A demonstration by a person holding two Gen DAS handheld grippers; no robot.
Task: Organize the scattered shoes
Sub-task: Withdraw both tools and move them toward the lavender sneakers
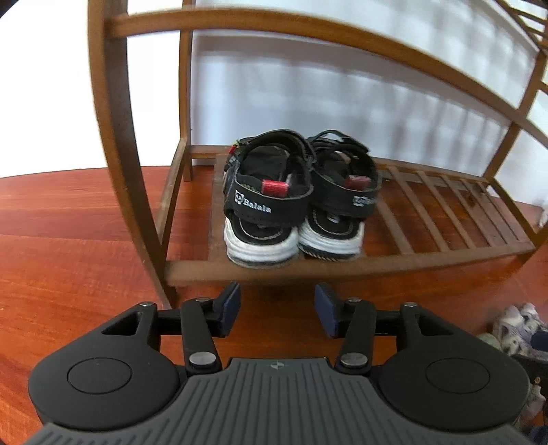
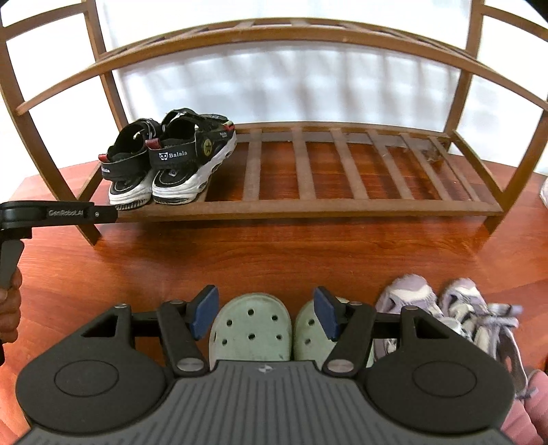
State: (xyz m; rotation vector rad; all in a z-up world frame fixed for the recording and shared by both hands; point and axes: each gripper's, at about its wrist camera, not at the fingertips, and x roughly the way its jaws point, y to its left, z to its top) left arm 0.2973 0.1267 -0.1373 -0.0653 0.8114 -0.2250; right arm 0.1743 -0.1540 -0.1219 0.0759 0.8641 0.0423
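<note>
A pair of black sandals with white soles (image 1: 294, 198) (image 2: 171, 161) stands side by side at the left end of the wooden shoe rack's bottom shelf (image 1: 428, 219) (image 2: 342, 171), heels toward me. My left gripper (image 1: 276, 309) is open and empty just in front of the shelf edge, below the sandals. My right gripper (image 2: 263, 313) is open above a pair of pale green clogs (image 2: 251, 328) on the floor; the left clog's toe lies between its fingers, untouched. A pair of lilac sneakers (image 2: 445, 308) lies to the right of the clogs.
The rack (image 2: 281, 30) has curved brown side posts and an upper slatted shelf, against a white wall. The left gripper's body (image 2: 51, 214) and a hand (image 2: 10, 308) show at the left edge of the right wrist view. Reddish wooden floor (image 2: 274, 256) lies between rack and shoes.
</note>
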